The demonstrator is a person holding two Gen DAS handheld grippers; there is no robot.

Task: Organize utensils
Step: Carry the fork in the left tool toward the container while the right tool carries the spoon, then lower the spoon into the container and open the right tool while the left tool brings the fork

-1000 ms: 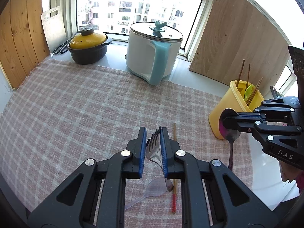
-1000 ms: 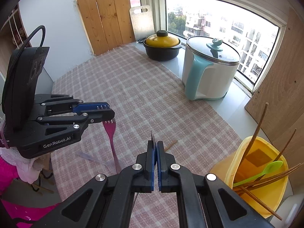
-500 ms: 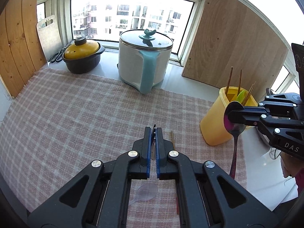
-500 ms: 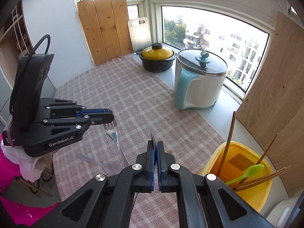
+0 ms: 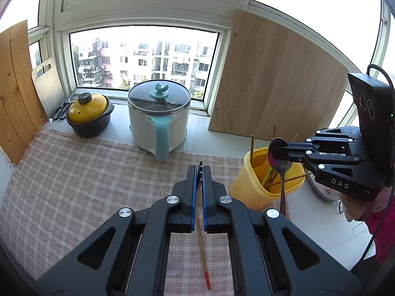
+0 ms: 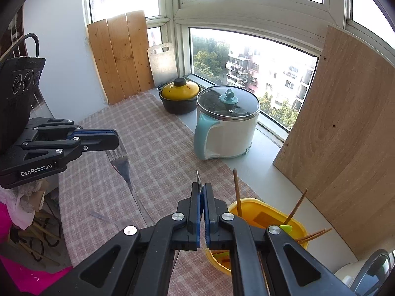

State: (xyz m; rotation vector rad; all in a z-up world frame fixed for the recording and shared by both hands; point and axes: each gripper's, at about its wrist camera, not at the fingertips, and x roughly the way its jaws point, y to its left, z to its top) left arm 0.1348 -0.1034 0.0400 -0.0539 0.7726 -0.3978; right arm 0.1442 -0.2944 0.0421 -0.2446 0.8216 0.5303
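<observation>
My left hand-held gripper [image 6: 116,139] clamps a fork [image 6: 122,164], frame left; my right hand-held gripper [image 5: 274,151] clamps a spoon [image 5: 281,170] over the yellow holder [image 5: 249,192], frame right.

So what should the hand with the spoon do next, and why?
Probably lower the spoon into the yellow holder. The right gripper is shut on the spoon's bowl, and its handle hangs down over the holder's open top, where chopsticks and a green spoon already stand. The left gripper holds a fork and can follow.
</observation>
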